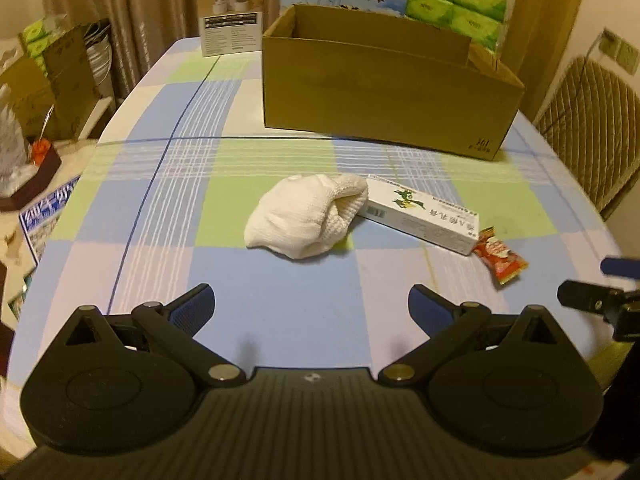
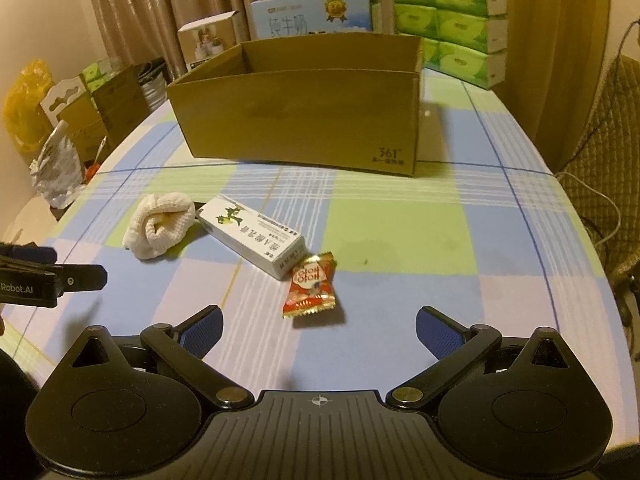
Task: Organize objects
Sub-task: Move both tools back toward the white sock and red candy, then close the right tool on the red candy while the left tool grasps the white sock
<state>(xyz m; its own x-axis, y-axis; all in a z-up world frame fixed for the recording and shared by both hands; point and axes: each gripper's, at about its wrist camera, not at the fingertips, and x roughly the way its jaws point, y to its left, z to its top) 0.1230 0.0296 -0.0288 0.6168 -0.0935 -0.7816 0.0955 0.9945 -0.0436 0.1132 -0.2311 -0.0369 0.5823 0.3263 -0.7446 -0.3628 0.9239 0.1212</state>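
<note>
Nearest me, my right gripper (image 2: 318,330) and left gripper (image 1: 310,306) both hang spread wide and empty over the table (image 2: 400,340), so I judge nothing is packed yet and I'm at the first pick. Just ahead of the right lies a red candy (image 2: 310,286), crinkly and light, touching the white carton (image 2: 252,236); a soft balled sock (image 1: 306,216) sits against that carton's other end, and the open box (image 2: 296,120) waits beyond, so next I'd drop squarely over the candy and pinch
</note>
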